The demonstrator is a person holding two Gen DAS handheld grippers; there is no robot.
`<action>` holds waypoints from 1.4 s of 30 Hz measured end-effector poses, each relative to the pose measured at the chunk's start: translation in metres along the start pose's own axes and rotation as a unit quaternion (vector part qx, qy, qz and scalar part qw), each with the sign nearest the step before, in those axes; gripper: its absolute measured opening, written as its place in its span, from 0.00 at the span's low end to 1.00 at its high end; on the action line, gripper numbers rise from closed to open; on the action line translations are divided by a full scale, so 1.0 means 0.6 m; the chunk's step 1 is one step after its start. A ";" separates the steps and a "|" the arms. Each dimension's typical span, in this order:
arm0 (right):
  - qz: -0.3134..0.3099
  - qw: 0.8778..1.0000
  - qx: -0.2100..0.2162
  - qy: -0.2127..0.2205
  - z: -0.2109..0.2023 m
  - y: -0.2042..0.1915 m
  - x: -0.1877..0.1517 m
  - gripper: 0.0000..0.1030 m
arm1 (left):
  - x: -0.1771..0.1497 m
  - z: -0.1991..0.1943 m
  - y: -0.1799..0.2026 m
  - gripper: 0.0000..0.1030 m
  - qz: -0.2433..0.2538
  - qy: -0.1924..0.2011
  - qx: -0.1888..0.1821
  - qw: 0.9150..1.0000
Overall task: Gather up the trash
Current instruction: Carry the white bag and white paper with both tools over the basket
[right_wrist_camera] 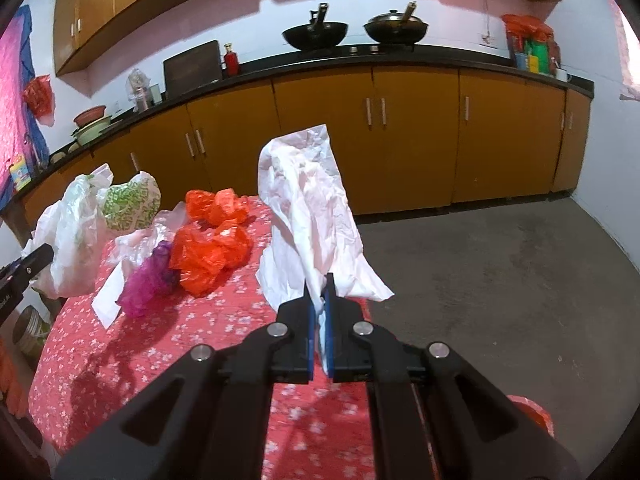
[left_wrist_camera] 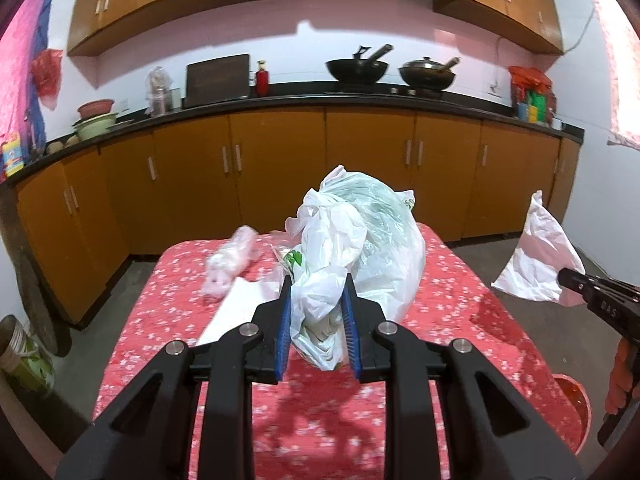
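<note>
Risk with paper: white paper (right_wrist_camera: 316, 216) is hanging by one thin corner, so it may be slipping out or tearing if the right gripper (right_wrist_camera: 319, 304) is swinging fast.
Risk with bag: big bag (left_wrist_camera: 360, 248) is soft and full; it may be sagging or spilling, because the left gripper (left_wrist_camera: 316, 312) is only pinching a loose fold.
Paper look: thin, crumpled, white, sticking up and flopping to the sides.
Paper place: it is hanging in the air over the table (right_wrist_camera: 224, 320) edge.
Right gripper: its fingers are squeezing tight on the paper.
Left gripper: its fingers are partly apart, pressing on bag plastic.
Other trash: orange bags (right_wrist_camera: 212, 244) and a purple bag (right_wrist_camera: 152, 280) are waiting on the table.
Bucket: a red bucket (left_wrist_camera: 572, 412) is sitting just beside the table.
</note>
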State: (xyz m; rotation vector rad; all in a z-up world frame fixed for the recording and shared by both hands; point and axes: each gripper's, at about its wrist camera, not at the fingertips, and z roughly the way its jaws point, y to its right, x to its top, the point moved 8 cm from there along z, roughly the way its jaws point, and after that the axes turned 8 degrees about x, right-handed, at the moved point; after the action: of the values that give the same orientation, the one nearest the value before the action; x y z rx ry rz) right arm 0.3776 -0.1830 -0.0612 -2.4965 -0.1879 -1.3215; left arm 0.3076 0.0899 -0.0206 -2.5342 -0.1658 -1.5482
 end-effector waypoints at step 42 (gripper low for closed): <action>0.110 0.978 -0.177 -0.024 -0.174 0.424 -0.270 0.05 | -0.216 -0.092 0.548 0.23 0.101 -0.109 -0.238 0.960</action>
State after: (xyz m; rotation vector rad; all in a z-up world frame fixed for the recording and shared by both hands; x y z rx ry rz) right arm 0.2696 -0.4527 -0.1929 -2.7391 0.3346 -1.2967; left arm 0.2602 -0.2441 -0.1388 -2.9608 0.4853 -1.3551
